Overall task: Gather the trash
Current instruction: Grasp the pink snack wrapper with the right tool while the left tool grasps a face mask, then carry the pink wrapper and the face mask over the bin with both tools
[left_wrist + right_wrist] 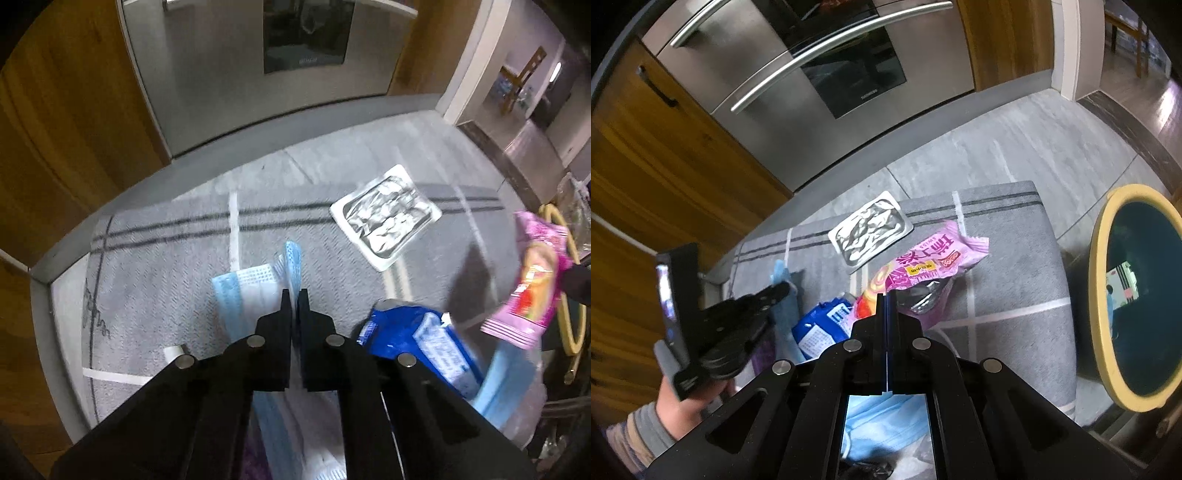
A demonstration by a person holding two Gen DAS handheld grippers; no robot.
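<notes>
A: So, what does the left gripper [294, 295] hold?
B: It is pinched tight on a blue face mask [255, 291] on the grey mat [155, 266].
A: And the right gripper [886, 295]?
B: Closed on the pink snack wrapper [923, 266], lifted beside the yellow-rimmed bin [1099, 295].

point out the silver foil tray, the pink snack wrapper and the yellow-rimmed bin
silver foil tray [870, 232], right wrist view, on its crinkled foil middle
pink snack wrapper [923, 263], right wrist view, on its printed front
yellow-rimmed bin [1097, 258], right wrist view, on its left rim
</notes>
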